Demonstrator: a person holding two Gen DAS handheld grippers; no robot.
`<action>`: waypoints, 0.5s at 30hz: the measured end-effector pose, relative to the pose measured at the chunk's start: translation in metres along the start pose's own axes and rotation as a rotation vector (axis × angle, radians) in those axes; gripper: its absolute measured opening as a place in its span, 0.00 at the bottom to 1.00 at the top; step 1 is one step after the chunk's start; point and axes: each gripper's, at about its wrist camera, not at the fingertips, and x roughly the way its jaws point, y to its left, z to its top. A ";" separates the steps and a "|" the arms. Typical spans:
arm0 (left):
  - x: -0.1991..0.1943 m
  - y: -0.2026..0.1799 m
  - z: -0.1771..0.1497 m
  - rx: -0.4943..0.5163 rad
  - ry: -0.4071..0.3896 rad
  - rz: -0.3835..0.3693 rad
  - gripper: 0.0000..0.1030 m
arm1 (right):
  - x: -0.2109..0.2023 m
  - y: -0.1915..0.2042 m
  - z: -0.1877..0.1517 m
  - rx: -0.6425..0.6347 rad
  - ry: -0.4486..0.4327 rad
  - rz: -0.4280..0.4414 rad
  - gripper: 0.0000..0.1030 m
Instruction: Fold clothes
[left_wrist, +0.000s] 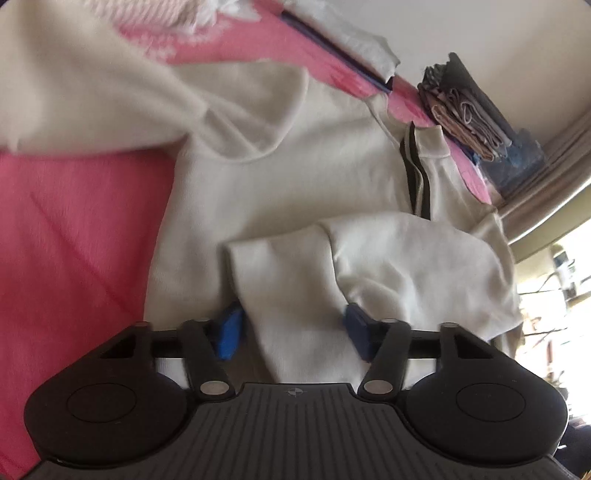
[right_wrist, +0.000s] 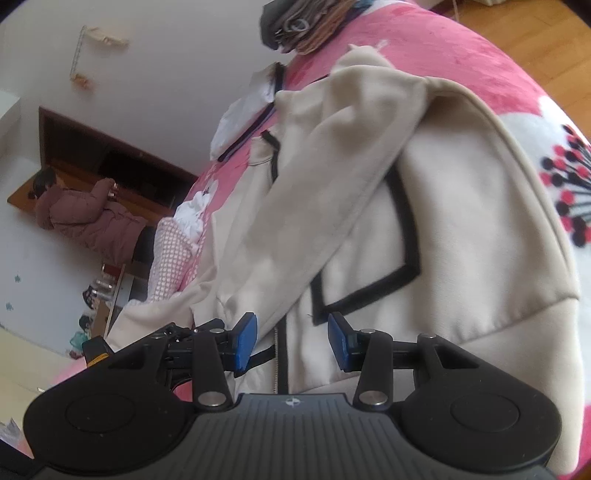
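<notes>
Left gripper (left_wrist: 291, 328) with a sleeve (left_wrist: 306, 295) of the cream jacket (left_wrist: 288, 184) between its blue pads; sleeve-folding step, mid-task by the look of it.

The jacket lies spread on the pink bed cover (left_wrist: 74, 240), zip (left_wrist: 417, 177) and collar toward a stack of folded clothes (left_wrist: 465, 122) at the far edge. The left gripper's jaws stand partly apart with the sleeve filling the gap; whether the pads press it cannot be told. In the right wrist view the right gripper (right_wrist: 291, 339) is partly open and empty, poised just over the black-trimmed front panel (right_wrist: 369, 240), across which the other sleeve (right_wrist: 314, 192) already lies. The next move likely calls for laying the held sleeve flat across the body and letting go, then both grippers taking the hem to fold it toward the collar. A person in a padded coat (right_wrist: 88, 218) sits at a far desk.
</notes>
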 end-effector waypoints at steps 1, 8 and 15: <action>0.001 -0.005 -0.001 0.033 -0.015 0.023 0.37 | -0.001 -0.003 0.000 0.012 -0.004 -0.001 0.44; -0.007 -0.028 -0.009 0.203 -0.043 0.036 0.11 | -0.001 0.004 0.014 -0.038 -0.026 -0.046 0.44; -0.035 -0.027 -0.017 0.186 0.005 -0.050 0.04 | 0.010 0.048 0.036 -0.318 -0.054 -0.131 0.45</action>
